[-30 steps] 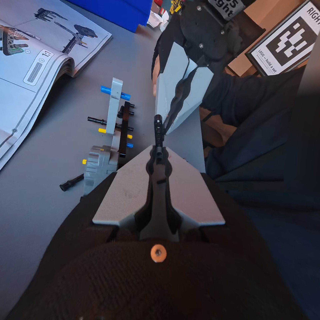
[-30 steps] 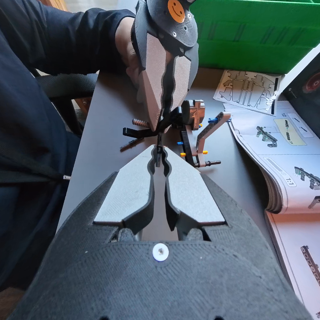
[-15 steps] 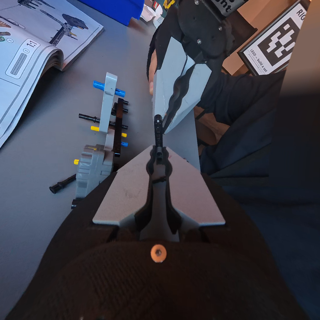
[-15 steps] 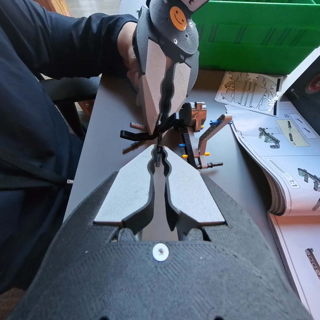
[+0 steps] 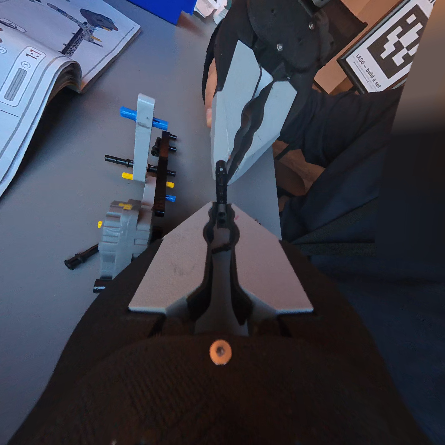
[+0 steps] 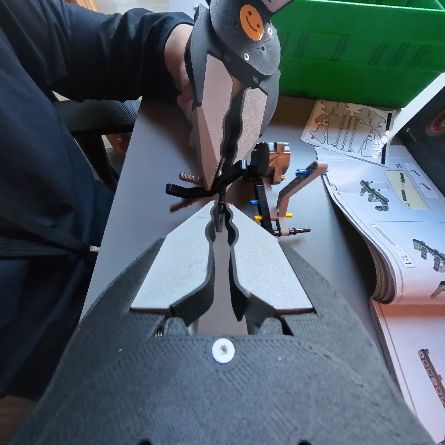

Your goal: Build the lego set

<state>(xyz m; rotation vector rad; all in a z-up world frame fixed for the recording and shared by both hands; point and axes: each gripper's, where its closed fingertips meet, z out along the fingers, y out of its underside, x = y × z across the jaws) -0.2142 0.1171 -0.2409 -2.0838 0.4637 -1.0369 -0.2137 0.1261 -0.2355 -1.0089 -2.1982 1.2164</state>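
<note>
Two tools meet tip to tip above the near edge of the grey table [image 5: 48,240]. My left tool [image 5: 221,209] is pressed together on a bent black beam [image 6: 192,191], which I see in the left wrist view end-on as a narrow black bar rising from the tips. My right tool [image 6: 220,209] is pinching a thin black pin [image 6: 219,216] whose far end points at the beam, close under the left tool's tips; I cannot tell whether pin and beam touch.

In the right wrist view, a coiled spring [image 6: 189,178] lies on the table just behind the beam, partly hidden by the left tool. A loose black axle [image 5: 80,257] lies on the table beside the grey gear block [image 5: 120,236] of the partial assembly [image 5: 149,168]. This assembly rests on the table just left of the left tool; its grey and black beams carry blue, yellow and black pins.

Farther out, the open instruction booklet [image 5: 48,60] lies flat on the table. A sticker sheet [image 6: 346,130] lies beyond the assembly in the right wrist view, in front of a green bin [image 6: 361,60]. A blue bin [image 5: 166,9] and a framed marker card [image 5: 390,48] stand at the far side in the left wrist view.
</note>
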